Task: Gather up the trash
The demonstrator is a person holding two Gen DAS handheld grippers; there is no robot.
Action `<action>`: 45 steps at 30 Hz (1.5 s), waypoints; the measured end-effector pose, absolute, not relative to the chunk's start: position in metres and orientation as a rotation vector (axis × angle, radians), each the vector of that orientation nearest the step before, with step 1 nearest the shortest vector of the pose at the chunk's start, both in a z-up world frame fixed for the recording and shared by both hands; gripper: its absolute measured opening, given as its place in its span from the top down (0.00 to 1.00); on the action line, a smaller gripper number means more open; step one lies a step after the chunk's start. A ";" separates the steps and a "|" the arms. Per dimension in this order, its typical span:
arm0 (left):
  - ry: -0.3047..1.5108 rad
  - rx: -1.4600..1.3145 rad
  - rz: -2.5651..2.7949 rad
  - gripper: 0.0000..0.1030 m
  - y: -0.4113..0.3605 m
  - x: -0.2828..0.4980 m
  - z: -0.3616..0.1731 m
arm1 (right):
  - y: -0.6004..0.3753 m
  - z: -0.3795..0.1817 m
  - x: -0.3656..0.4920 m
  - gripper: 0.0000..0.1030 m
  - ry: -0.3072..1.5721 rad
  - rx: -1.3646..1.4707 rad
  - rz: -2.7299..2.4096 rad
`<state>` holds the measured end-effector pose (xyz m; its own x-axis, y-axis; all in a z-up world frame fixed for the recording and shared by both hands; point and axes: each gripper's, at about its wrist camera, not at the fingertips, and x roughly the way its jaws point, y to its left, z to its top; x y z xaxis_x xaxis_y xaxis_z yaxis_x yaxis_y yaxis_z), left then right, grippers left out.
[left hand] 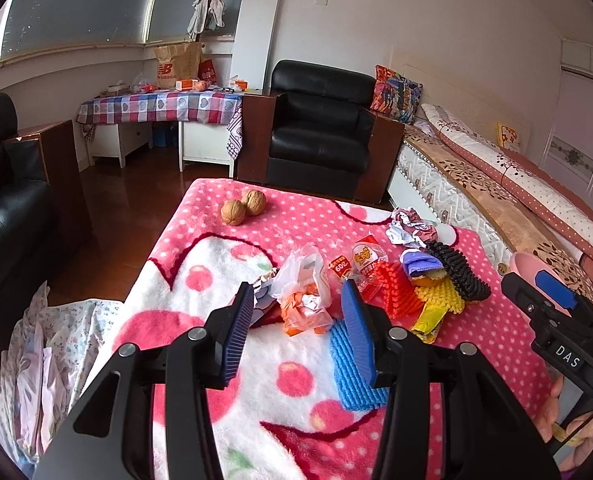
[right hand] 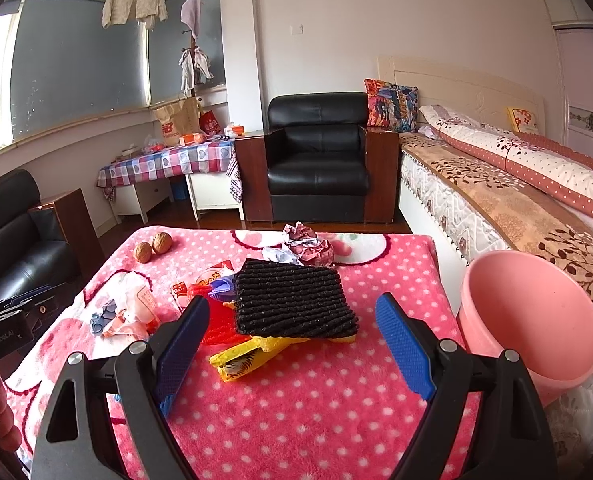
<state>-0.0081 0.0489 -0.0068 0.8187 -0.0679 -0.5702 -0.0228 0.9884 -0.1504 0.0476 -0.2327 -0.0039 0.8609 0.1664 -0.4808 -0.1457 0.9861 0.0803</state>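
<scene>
Pink blanket (right hand: 316, 412): fleece with white dots, covers the table.
Bed (right hand: 496, 208): right of the table.
Black armchair (right hand: 316, 160): behind.
Pink bucket (right hand: 536, 320): at the table's right edge.
Black mat (right hand: 292, 300): over coloured mats, mid-table.
Trash: plastic bag (left hand: 304, 280), crumpled paper (right hand: 308, 244), yellow wrapper (right hand: 248, 356) on the blanket.
Walnuts (left hand: 242, 206): far left corner.
Left gripper (left hand: 300, 320): wide open, empty, before the bag.
Right gripper (right hand: 292, 332): wide open, empty.

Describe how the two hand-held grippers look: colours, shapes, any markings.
Both match: black angular frames with silver round bolts and flat blue ribbed pads on two fingers. In the left wrist view the left hand-held gripper fills the foreground, and the right hand-held gripper carries a white "DAS" label. In the right wrist view the left one's body reads "GenRobot.AI". No sleeves are visible.
</scene>
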 end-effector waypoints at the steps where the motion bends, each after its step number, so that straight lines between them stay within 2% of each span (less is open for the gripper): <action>1: 0.620 -0.155 -0.019 0.55 0.052 -0.007 -0.009 | -0.232 -0.005 0.048 0.19 0.513 0.041 0.165; 14: 0.675 -0.142 -0.039 0.55 0.064 0.021 -0.021 | -0.225 -0.014 0.057 0.19 0.544 0.014 0.176; 29: 0.843 -0.146 -0.041 0.56 0.081 0.049 -0.059 | -0.214 -0.026 0.080 0.19 0.605 0.023 0.206; 30: 0.849 -0.147 -0.040 0.60 0.081 0.050 -0.060 | -0.213 -0.026 0.080 0.19 0.605 0.020 0.208; 31: 0.856 -0.148 -0.039 0.70 0.080 0.051 -0.061 | -0.212 -0.026 0.081 0.19 0.606 0.016 0.209; 32: 0.867 -0.148 -0.037 0.74 0.080 0.052 -0.062 | -0.211 -0.025 0.082 0.19 0.606 0.012 0.209; 34: 0.887 -0.154 -0.023 0.90 0.082 0.054 -0.065 | -0.210 -0.024 0.083 0.19 0.604 0.007 0.208; 39: 0.895 -0.197 -0.009 0.93 0.090 0.051 -0.067 | -0.207 -0.024 0.090 0.19 0.609 -0.007 0.207; 42: 0.882 -0.192 -0.017 0.94 0.088 0.046 -0.062 | -0.203 -0.027 0.094 0.30 0.628 -0.028 0.215; 45: 0.863 -0.188 -0.025 0.94 0.086 0.040 -0.055 | -0.201 -0.033 0.099 0.45 0.667 -0.044 0.213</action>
<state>0.0403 0.0860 -0.0554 0.6506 -0.0981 -0.7530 -0.0541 0.9831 -0.1748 0.0995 -0.2015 -0.0334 0.7647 0.1821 -0.6181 -0.2103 0.9772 0.0279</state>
